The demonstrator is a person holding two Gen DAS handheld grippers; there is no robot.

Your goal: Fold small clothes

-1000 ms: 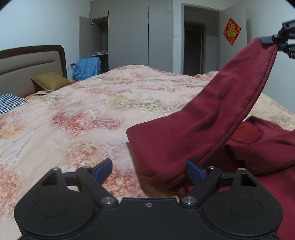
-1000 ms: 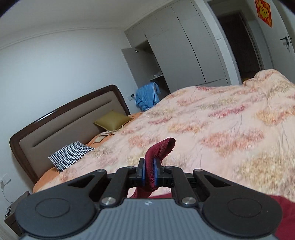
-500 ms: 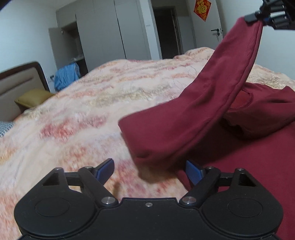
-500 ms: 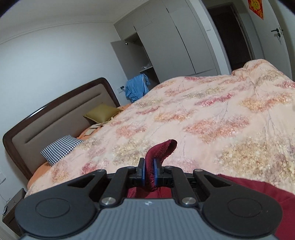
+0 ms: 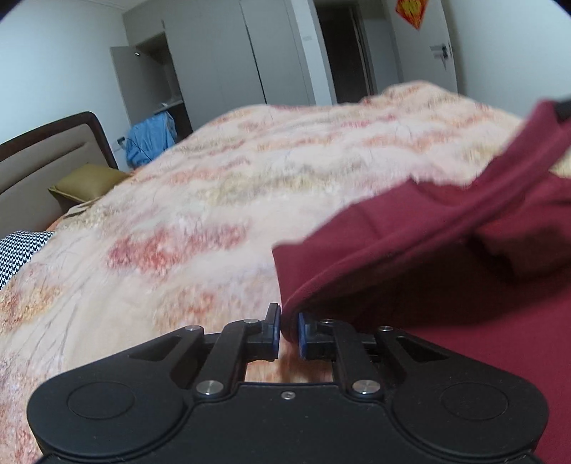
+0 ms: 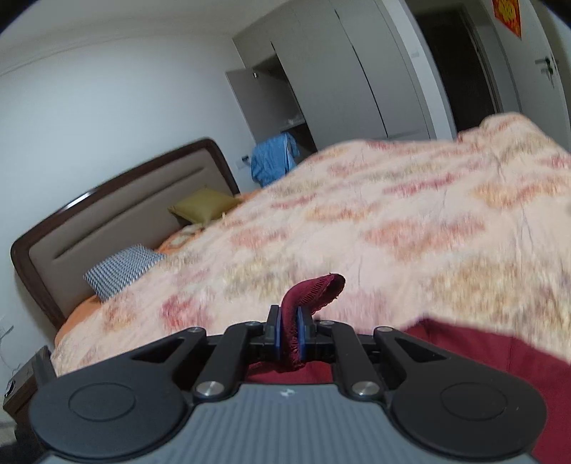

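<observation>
Right tongs (image 6: 288, 333) clamp a ribbed edge of the dark red garment (image 5: 446, 250), lower centre of frame. Left tongs (image 5: 286, 330) closing, nearly together; whether cloth sits between them cannot be told. Garment lies on the floral bedspread (image 5: 232, 185), right side.

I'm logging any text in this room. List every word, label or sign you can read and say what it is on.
Red sign on the door, gold character: cut off by the frame edge in both views, too blurred to read.
Small mark on the right gripper's grey body: a logo, no readable text.
Nothing readable on the garment, quilt or pillows.
</observation>
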